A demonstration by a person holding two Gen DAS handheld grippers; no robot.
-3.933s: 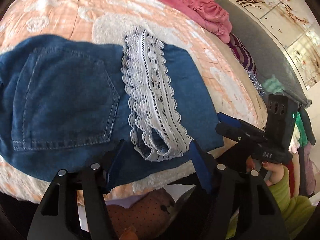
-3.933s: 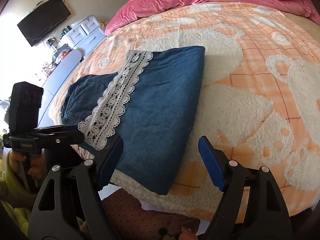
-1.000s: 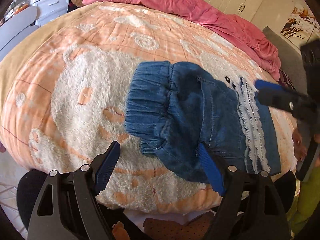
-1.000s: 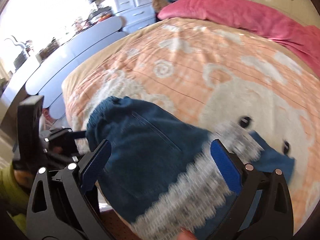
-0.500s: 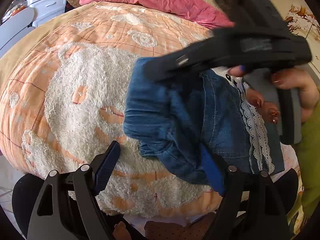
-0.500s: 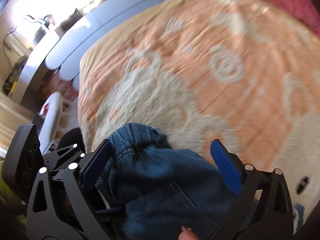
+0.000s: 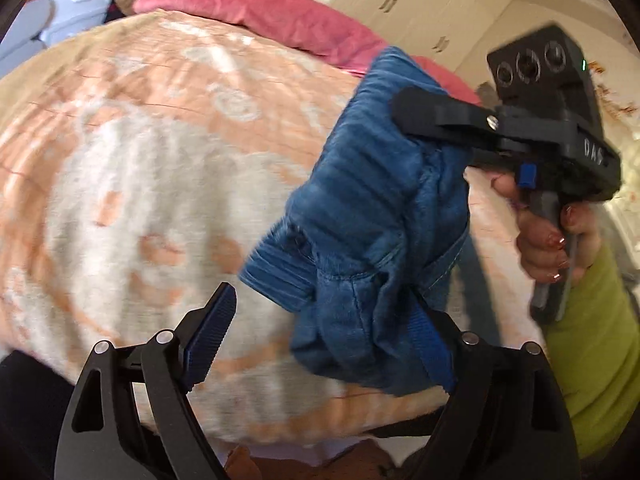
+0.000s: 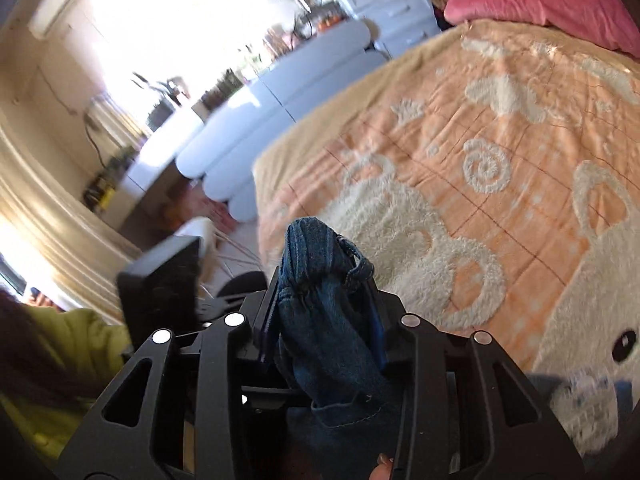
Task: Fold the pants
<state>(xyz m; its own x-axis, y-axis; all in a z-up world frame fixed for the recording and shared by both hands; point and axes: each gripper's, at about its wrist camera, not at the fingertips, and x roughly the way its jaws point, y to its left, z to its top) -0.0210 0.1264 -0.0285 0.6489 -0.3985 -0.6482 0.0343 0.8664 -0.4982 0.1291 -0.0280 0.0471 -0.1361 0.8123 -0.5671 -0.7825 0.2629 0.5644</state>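
an orange and cream fleece blanket (image 7: 160,128) with a fluffy animal face covers the bed. a pink duvet (image 7: 280,24) lies bunched along its far edge. white drawers (image 8: 384,4) stand by the bright window.

lifted pants (image 7: 372,216) blocking centre, blanket (image 7: 132,184) open leftward

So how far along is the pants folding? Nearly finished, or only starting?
Hard to say nearly finished. The denim pants are bunched and lifted above the orange blanket, not lying in a neat fold. In hand: the right gripper is shut on their elastic waistband, while the left gripper is open just below the hanging fabric. Left to do: lay them down and make a tidy fold.
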